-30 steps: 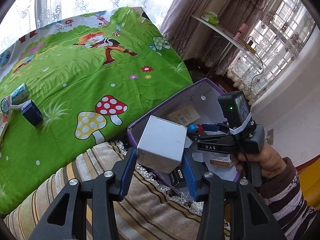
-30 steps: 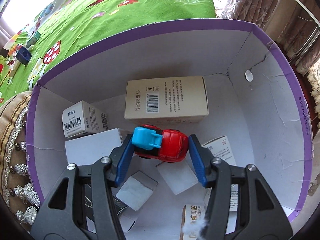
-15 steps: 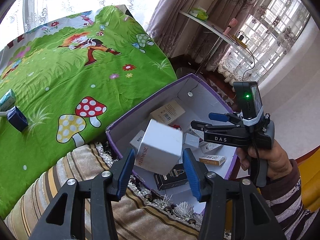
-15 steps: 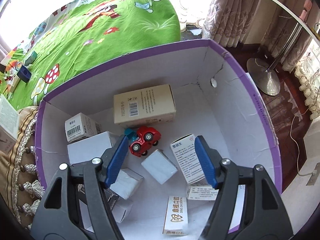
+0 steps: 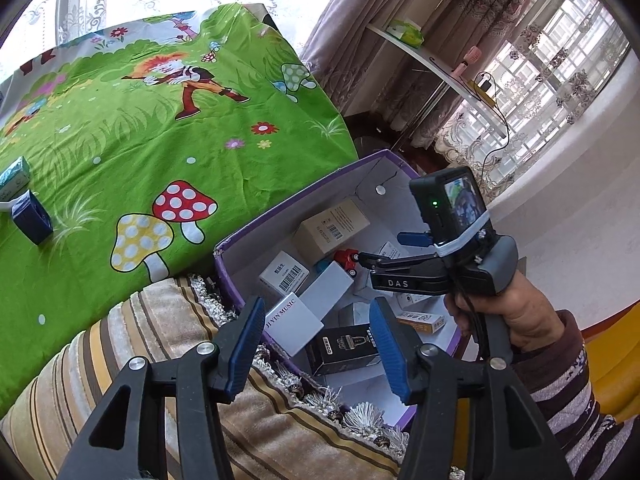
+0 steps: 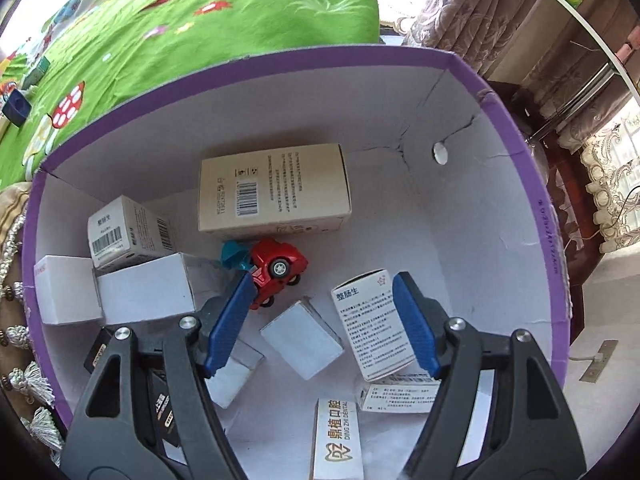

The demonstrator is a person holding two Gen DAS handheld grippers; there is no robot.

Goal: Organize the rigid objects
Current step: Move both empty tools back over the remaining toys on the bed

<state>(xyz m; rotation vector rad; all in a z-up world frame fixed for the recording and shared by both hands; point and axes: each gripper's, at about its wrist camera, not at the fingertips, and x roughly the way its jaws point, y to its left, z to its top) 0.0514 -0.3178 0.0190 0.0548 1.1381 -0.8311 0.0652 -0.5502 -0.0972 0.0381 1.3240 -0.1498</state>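
The purple-rimmed cardboard box (image 5: 280,208) (image 6: 240,60) holds several cartons. A white "JI YIN MUSIC" box (image 5: 294,326) (image 6: 66,296) lies inside it by the near-left wall. My left gripper (image 5: 316,344) hovers above that box, its jaws opening and its pads clear of the box. A red toy car with a blue part (image 6: 276,268) (image 5: 346,258) lies on its side on the box floor. My right gripper (image 6: 322,316) (image 5: 384,248) hangs over the box, pointing steeply down. Its jaws are opening with nothing gripped between them.
The box sits against a striped cushion with tassels (image 5: 160,360) and a bed under a green cartoon cloth (image 5: 160,120). On the cloth are a dark blue box (image 5: 32,220) and a teal packet (image 5: 14,172). A black carton (image 5: 344,344) lies in the box. A hand (image 5: 516,308) holds the right gripper.
The left jaws let go of the white box, which dropped into the purple box. The right jaws released the toy car, which now lies on its side, and spread wider.
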